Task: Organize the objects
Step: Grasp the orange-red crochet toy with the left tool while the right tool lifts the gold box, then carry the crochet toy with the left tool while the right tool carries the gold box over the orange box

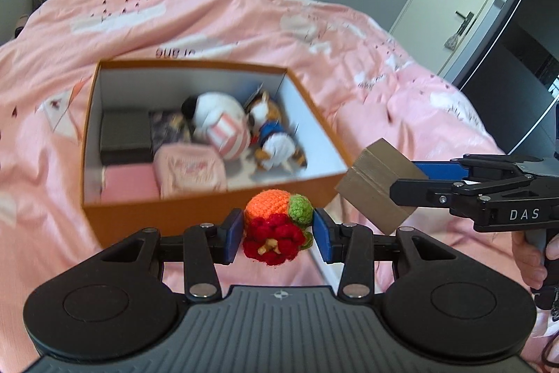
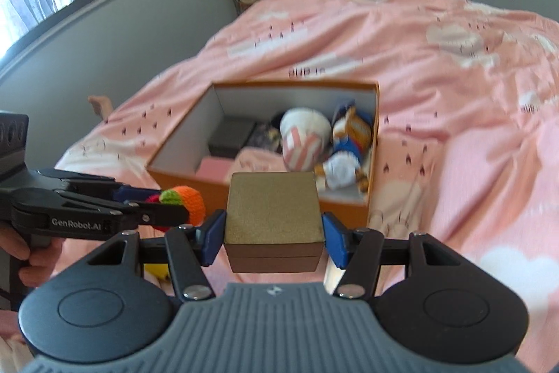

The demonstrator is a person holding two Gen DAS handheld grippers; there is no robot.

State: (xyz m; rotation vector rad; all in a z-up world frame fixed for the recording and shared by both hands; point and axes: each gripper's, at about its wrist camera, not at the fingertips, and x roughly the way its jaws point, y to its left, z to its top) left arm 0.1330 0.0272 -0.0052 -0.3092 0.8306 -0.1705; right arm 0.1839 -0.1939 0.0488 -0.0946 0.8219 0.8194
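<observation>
Left gripper (image 1: 277,235) pinches the crochet fruit toy (image 1: 277,226), right gripper (image 2: 272,235) clamps the gold box (image 2: 274,219); we hold both short of the orange box (image 1: 146,212), presumably to drop them in.

orange box (image 1: 209,215) open on top, plush toys (image 1: 244,131) filling its right half, small boxes (image 1: 125,137) along its left wall

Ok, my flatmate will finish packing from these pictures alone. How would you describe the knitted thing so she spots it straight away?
Start from the pink bed and the open orange box lying on it. Just in front of the box's near wall, the left gripper grips a small crocheted ball. It is the only yarn item: orange top, green patch, red ruffle below, unlike the plain brown cube in the right gripper.
</observation>
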